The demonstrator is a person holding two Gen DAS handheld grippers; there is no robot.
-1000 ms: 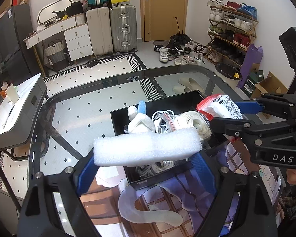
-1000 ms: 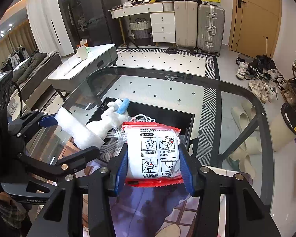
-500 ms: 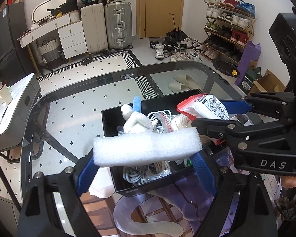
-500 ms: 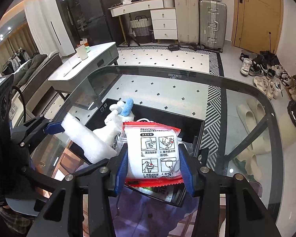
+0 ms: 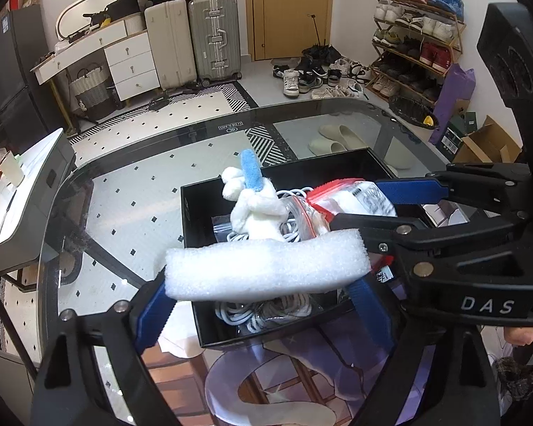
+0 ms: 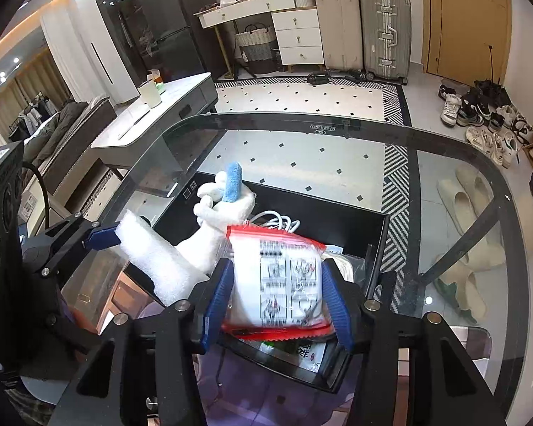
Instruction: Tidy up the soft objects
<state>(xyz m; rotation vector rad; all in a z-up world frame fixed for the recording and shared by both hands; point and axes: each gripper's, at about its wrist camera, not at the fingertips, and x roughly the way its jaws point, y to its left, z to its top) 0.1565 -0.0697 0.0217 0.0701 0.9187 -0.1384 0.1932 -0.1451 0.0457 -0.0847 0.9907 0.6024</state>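
We hold a long white foam strip (image 5: 264, 268) crosswise in our left hand-held gripper (image 5: 263, 284), its long axis running from pad to pad, clamped at both ends. Directly beyond and below it sits the black rectangular plastic bin (image 5: 192, 227) on the glass table (image 5: 124, 191). Our right hand-held gripper (image 6: 275, 298) is nearer the drop: its jaws are opening around the red-edged clear plastic packet (image 6: 284, 277), which hangs just over the bin's cables and white plush toy (image 6: 216, 209).
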